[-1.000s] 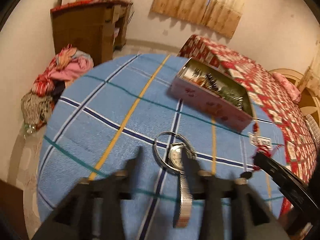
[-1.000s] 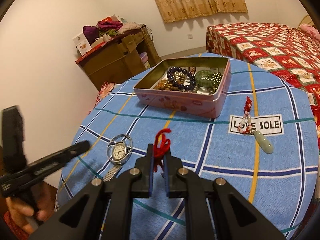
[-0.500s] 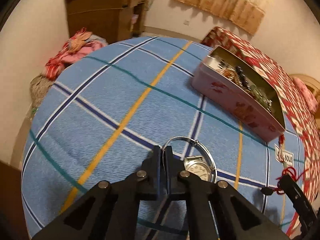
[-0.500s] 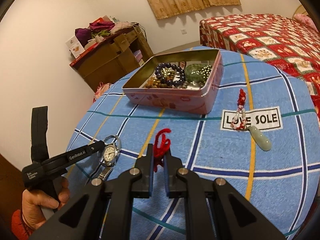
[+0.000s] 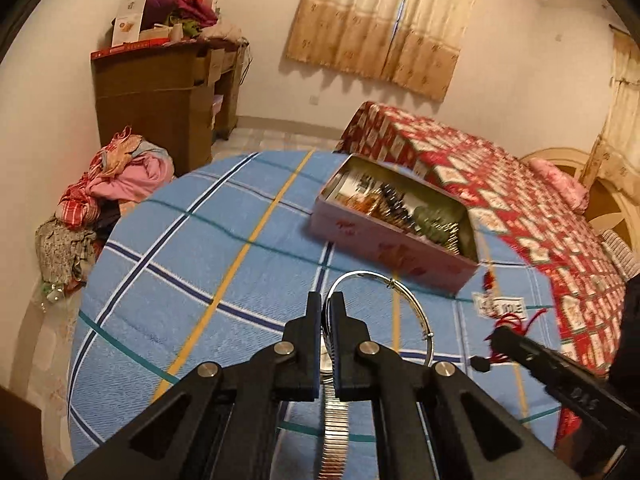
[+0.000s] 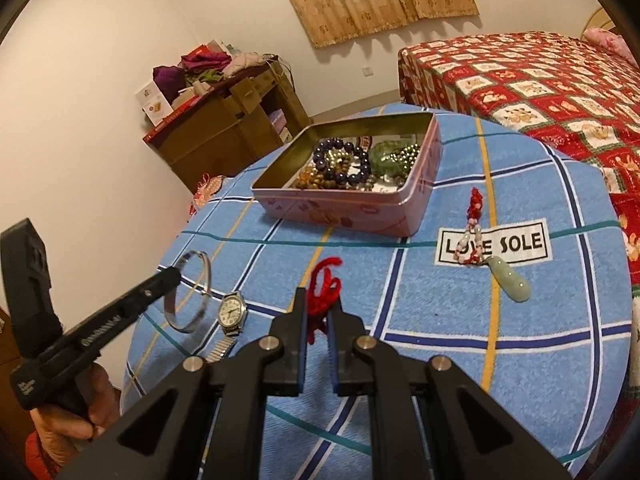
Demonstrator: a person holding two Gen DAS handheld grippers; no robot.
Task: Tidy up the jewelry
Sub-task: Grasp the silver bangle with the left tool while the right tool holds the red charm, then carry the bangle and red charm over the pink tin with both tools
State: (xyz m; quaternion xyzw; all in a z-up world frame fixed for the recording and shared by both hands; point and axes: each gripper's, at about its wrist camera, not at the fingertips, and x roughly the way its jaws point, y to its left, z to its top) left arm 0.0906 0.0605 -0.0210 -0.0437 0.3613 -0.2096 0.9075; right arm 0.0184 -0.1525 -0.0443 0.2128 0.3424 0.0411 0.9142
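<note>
My left gripper is shut on a silver bangle and holds it lifted above the blue checked tablecloth; the bangle also shows in the right wrist view. A silver wristwatch lies on the cloth below it. My right gripper is shut on a red cord. A pink tin box with bead bracelets stands at the far side, also in the left wrist view. A jade pendant with red beads lies at the right.
A "LOVE SOLE" label is on the cloth. A bed with a red quilt stands behind the round table. A brown cabinet and a pile of clothes are at the left.
My left gripper closed on the silver bangle and lifted it off the watch, which stays on the cloth. My right gripper kept hold of the red cord and barely moved.
</note>
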